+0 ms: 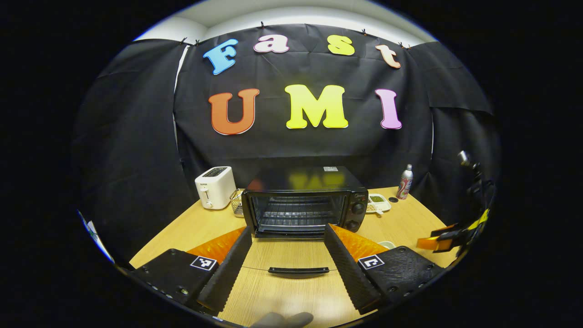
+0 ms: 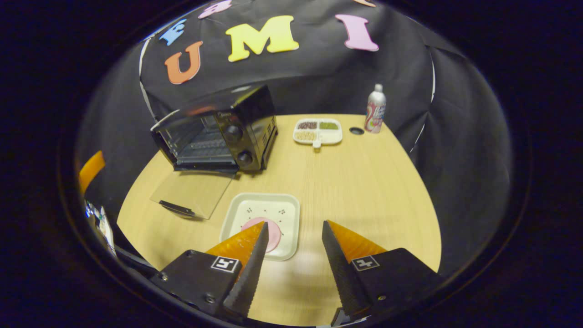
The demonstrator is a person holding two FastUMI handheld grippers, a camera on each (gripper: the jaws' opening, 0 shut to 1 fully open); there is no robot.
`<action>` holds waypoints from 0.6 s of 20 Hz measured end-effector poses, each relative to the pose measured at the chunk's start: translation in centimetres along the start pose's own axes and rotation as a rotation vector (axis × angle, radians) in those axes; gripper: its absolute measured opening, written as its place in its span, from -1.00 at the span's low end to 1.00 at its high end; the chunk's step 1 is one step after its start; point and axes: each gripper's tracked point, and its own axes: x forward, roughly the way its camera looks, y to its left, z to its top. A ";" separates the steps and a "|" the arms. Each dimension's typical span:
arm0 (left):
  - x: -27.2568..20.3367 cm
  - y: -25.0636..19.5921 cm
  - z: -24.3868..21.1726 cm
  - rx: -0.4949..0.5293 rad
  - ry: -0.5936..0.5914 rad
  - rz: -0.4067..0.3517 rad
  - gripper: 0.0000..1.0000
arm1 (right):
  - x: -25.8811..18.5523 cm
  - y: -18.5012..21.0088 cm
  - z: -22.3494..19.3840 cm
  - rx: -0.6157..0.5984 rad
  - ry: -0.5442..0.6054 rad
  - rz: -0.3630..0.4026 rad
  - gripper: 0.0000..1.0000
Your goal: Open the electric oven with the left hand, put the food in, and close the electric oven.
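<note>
Now oven (image 2: 218, 132) open, pink food (image 2: 273, 230) on plate (image 2: 291, 214); both fingers wide.

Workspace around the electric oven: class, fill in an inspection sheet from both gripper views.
Surface: wooden table.
Job's things: oven, glass door folded flat open, rack inside; pink food on square plate.
Clutter: toaster, wire basket, divided dish, can, small dark cap.
Grippers: left gripper open over door handle; right gripper open beside plate.
Cables: nothing seen.
Surroundings: black cloth wall.
</note>
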 end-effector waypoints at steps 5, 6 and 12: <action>-1.8 -0.5 1.7 -0.002 -0.004 0.100 0.94 | 5.7 -1.0 -1.4 0.042 0.158 0.074 0.07; -2.1 -0.7 1.5 -0.010 0.004 0.122 0.94 | 6.3 -0.8 -1.6 0.048 0.182 0.094 -0.05; -3.6 -2.0 2.6 -0.022 0.013 0.210 0.94 | 8.1 -0.7 -2.7 0.044 0.333 0.114 -0.43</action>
